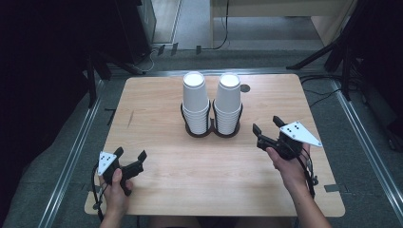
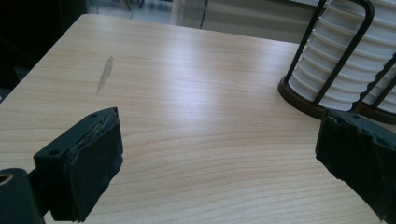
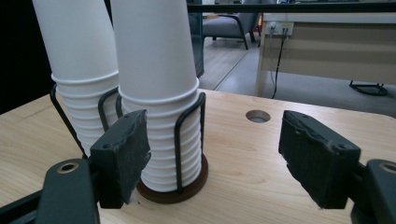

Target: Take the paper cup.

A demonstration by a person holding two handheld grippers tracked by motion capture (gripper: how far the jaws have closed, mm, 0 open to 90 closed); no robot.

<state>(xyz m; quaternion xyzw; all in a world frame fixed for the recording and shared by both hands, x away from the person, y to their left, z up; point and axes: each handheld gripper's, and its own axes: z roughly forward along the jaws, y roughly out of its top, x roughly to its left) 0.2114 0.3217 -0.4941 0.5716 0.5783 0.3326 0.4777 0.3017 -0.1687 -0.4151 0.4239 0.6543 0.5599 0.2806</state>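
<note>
Two upside-down stacks of white paper cups stand side by side in a dark wire holder [image 1: 211, 131] at the table's middle back: the left stack [image 1: 196, 100] and the right stack [image 1: 228, 101]. My left gripper [image 1: 130, 156] hovers open at the front left, well apart from the holder; its view catches the holder's base [image 2: 299, 100] at the right. My right gripper [image 1: 267, 125] is open just right of the holder, jaws pointing at it. In its view the nearer stack [image 3: 156, 88] rises between the black jaws, with the other stack [image 3: 79, 70] behind it.
The wooden table [image 1: 157, 99] has a round cable hole [image 1: 245, 88] behind the cups and a grey scuff [image 2: 105, 73] on its left side. Tripod legs and cables lie on the floor around the table. A desk and chair stand beyond.
</note>
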